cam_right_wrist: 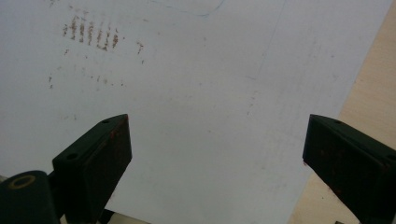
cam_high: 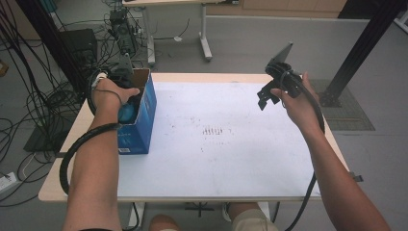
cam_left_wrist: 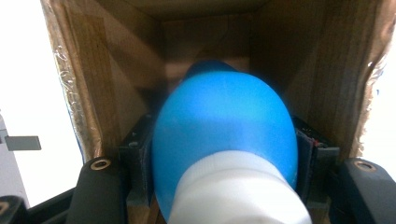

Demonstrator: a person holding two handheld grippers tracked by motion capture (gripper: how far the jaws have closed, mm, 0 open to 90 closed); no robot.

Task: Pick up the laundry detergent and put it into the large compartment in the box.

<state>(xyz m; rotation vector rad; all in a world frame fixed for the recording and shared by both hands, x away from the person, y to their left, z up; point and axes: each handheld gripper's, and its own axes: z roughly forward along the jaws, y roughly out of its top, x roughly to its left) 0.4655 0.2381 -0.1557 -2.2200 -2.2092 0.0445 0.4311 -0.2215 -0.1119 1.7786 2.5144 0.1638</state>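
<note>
The left gripper is down inside an open blue cardboard box, its two black jaws clamped on the widest part of a blue bulb with a white neck. The bulb sits squarely between the fingers, its white neck pointing back toward the gripper body and its rounded blue end toward the brown box floor ahead of the tips. It looks like a soft, light, smooth-skinned squeeze bulb, so it probably dents under pressure and could squirt out of a grip placed too near the taper. Holding across the fattest part, as here, seems soundest. The right gripper hangs over the white table sheet with its jaws spread wide and nothing between them.
</note>
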